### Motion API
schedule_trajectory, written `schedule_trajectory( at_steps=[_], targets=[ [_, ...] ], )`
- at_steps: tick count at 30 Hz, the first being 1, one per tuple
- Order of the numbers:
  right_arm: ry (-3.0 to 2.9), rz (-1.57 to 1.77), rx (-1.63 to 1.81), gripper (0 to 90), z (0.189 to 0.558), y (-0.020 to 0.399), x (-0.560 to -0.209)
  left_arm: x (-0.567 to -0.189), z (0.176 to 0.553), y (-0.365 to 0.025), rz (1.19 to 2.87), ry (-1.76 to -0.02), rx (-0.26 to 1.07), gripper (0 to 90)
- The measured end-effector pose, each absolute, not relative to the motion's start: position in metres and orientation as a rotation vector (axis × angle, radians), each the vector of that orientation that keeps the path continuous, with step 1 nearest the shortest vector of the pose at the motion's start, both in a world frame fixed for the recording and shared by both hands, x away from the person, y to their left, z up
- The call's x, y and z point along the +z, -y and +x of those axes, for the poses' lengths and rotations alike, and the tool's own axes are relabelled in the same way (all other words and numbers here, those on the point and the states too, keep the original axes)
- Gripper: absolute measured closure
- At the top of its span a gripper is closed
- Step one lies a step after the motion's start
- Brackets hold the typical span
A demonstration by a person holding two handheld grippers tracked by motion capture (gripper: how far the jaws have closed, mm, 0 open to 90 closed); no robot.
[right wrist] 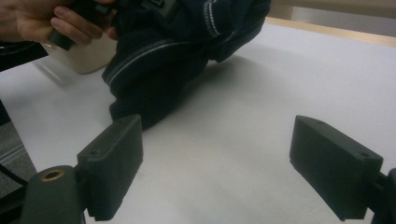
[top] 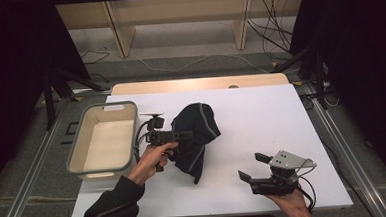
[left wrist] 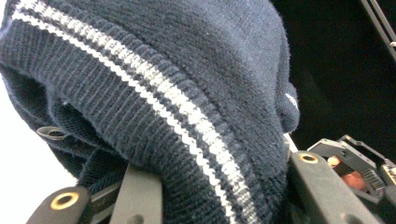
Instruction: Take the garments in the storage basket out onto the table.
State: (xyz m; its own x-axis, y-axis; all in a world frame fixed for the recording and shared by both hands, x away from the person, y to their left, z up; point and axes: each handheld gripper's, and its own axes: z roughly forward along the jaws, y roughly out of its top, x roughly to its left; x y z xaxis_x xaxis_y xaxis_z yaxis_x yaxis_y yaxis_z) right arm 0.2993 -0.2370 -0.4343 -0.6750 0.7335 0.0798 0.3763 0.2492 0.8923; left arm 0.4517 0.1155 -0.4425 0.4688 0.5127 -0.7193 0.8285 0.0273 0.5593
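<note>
A dark navy knitted garment (top: 195, 133) sits near the middle of the white table (top: 262, 135), bunched up and lifted into a hump, with its lower end trailing down to a point on the tabletop toward the person's side. It is a ribbed knit, and a pair of thin pale stripes runs along a ribbed band; in the left gripper view the garment (left wrist: 187, 79) fills most of the frame, the stripes crossing diagonally from upper left to lower right, with a small white mark on the fabric at the right edge. The left gripper (top: 182, 135) is closed on a fold of this cloth: in its own view the two black jaws come up on either side of the striped band, with the fabric packed between them. The left hand (top: 151, 160) holds that gripper just beside a cream, grey-rimmed bin (top: 102, 138) that stands at the table's left side, close to the garment. The right gripper (top: 254, 168) rests low over the near right part of the table, well apart from the garment, and its jaws stand wide apart with nothing between them. In the right gripper view the garment (right wrist: 159, 60) lies ahead of the spread jaws, its stripes visible, with the left hand (right wrist: 42, 21) at the upper left.
</note>
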Motion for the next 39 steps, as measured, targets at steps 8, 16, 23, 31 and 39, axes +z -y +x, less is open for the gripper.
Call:
schedule_trajectory(
  at_steps=[8,16,23,31,39],
  targets=[
    [-2.173,1.027,1.399,18.0,0.299,0.237,-0.434,-0.45,0.452,-0.109,1.649,-1.189,-0.363,58.5],
    [-2.177,1.022,1.398,18.0,0.298,0.237,-0.434,-0.457,0.452,-0.106,1.657,-1.195,-0.375,51.8],
    [-2.175,1.023,1.399,18.0,0.298,0.237,-0.434,-0.453,0.45,-0.101,1.72,-1.208,-0.355,34.3],
    [-2.177,1.023,1.398,18.0,0.298,0.237,-0.434,-0.442,0.447,-0.101,1.768,-1.205,-0.296,26.0],
    [-2.176,1.024,1.399,18.0,0.298,0.237,-0.434,-0.431,0.443,-0.106,1.799,-1.193,-0.2,21.0]
  ],
)
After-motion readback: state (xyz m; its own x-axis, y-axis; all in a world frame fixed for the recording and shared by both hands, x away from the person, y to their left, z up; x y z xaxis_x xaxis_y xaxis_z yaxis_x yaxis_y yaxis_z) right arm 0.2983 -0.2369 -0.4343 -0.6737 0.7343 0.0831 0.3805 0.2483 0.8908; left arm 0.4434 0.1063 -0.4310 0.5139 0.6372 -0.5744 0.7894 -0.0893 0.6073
